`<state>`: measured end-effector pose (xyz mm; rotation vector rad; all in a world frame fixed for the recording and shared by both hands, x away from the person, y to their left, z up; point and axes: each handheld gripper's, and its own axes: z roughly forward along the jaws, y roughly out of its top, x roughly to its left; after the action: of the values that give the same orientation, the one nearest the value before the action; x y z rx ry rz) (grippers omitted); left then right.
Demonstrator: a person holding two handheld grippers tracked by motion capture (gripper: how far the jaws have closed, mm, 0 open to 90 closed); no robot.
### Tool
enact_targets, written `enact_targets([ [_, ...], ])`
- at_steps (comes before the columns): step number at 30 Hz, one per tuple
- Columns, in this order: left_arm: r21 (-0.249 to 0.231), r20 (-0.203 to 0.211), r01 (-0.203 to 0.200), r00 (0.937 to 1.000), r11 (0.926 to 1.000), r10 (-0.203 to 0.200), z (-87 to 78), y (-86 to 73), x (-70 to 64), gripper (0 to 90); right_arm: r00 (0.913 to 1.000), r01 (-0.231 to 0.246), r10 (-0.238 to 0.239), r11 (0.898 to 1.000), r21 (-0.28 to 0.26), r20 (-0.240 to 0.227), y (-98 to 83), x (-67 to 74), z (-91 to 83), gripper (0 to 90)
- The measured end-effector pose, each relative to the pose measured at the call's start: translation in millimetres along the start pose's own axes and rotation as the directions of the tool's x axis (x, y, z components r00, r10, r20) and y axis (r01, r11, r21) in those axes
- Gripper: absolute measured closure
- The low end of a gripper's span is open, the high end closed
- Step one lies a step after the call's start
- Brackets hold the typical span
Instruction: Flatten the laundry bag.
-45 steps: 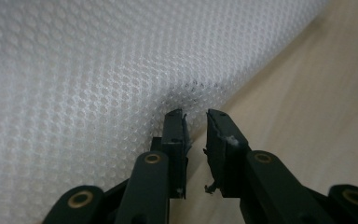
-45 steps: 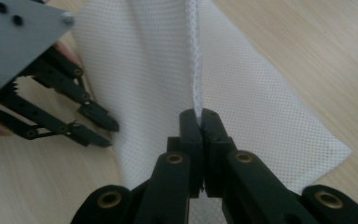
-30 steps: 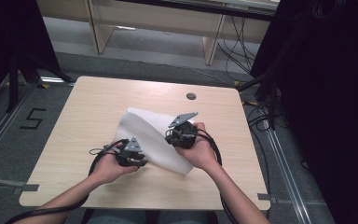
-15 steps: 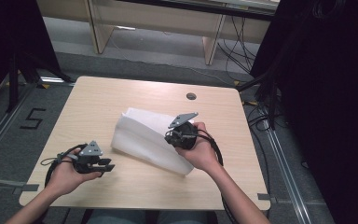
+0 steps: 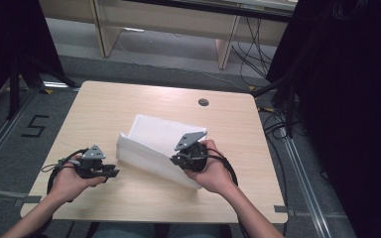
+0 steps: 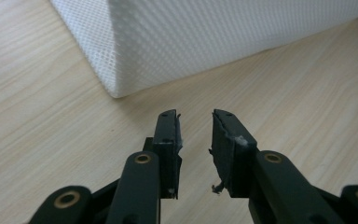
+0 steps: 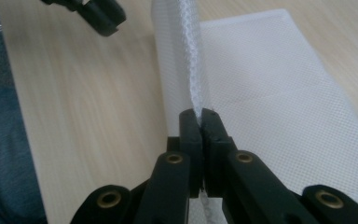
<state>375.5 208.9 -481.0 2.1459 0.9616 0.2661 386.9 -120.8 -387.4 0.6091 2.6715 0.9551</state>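
A white mesh cloth lies folded in the middle of the wooden table. Its near edge is lifted, and my right gripper is shut on that edge. In the right gripper view the mesh rises pinched between the closed jaws of that gripper. My left gripper rests low at the near left, a short way from the cloth's corner. Its jaws stand open with nothing between them, and they have just been closing a little. The left gripper also appears at the top of the right gripper view.
A round cable hole sits in the far part of the tabletop. A "5" is marked on the floor to the left. Cables run along the floor at the right, and wooden shelving stands behind the table.
My left gripper has let go of the cloth and drawn away to the left, near the table's front edge. The right gripper has kept its hold on the lifted edge.
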Motion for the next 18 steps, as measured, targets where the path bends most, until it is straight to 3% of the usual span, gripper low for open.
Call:
enact_targets([
  [2,0.001,-0.021,0.001,0.9998,1.0000,-0.001,-4.1,-1.2,4.2,71.1,0.9999,0.006,-0.006,1.000,0.011,-0.015,-3.4,8.2,0.0,89.8],
  [6,-0.016,-0.023,0.015,0.9996,0.9998,-0.015,-7.5,-2.5,7.1,71.1,0.9990,0.027,-0.027,1.000,0.011,-0.035,-6.1,14.8,1.2,89.8],
  [11,0.021,-0.066,-0.016,0.9976,0.9996,0.018,-11.3,-4.4,16.5,71.1,0.9985,0.020,-0.019,1.000,0.020,-0.052,-8.8,19.7,2.4,89.8],
  [13,0.009,-0.084,0.017,0.9964,0.9998,-0.016,-9.8,-6.6,20.5,71.0,0.9974,0.032,-0.031,0.999,0.028,-0.065,-12.0,22.8,3.8,89.8],
  [18,0.004,-0.100,0.016,0.9948,0.9999,-0.015,-11.0,-6.8,24.2,70.2,0.9953,0.038,-0.033,0.998,0.052,-0.091,-17.6,28.3,5.4,89.8],
])
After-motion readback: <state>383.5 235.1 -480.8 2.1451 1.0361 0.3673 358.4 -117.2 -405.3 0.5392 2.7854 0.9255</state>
